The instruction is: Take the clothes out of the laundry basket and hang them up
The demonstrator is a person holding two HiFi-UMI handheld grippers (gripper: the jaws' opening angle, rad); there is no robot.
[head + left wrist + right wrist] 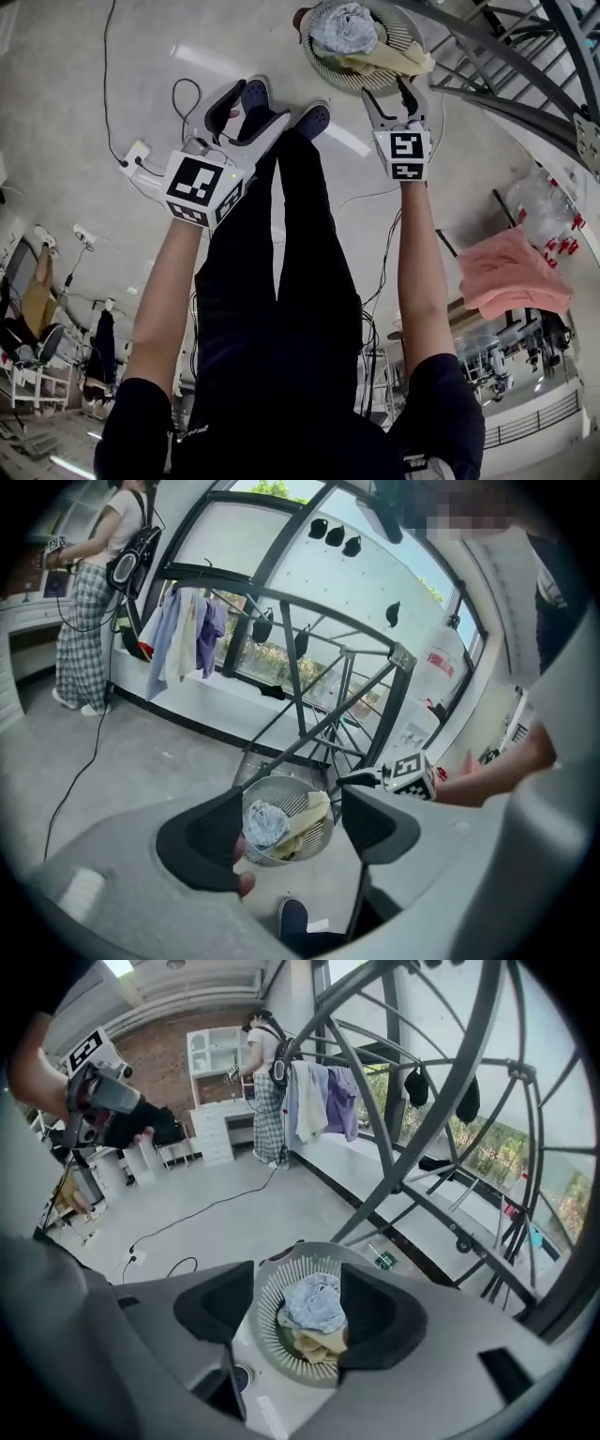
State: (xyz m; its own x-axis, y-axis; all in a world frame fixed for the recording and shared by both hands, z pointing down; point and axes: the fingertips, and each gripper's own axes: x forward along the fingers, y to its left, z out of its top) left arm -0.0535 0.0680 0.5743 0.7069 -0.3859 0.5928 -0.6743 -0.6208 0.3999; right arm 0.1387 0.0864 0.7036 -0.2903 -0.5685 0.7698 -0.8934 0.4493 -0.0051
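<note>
A round white slatted laundry basket point(330, 73) stands on the floor by the drying rack point(506, 58). In it lie a blue-grey garment point(342, 26) and a cream garment point(398, 62). My right gripper point(391, 97) hangs open just short of the basket, nothing between its fingers. My left gripper point(242, 117) is open too, further left over my shoes. In the left gripper view the basket point(281, 786) shows between the open jaws, with the right gripper point(375, 779) beside it. The right gripper view looks down on the blue-grey garment point(314, 1302) and the cream garment point(321, 1344).
A pink cloth point(511, 272) hangs on the rack at the right. Cables point(111, 75) and a power strip point(137, 153) lie on the floor at the left. Further off, a person in plaid trousers point(86, 611) stands beside hanging clothes point(187, 630).
</note>
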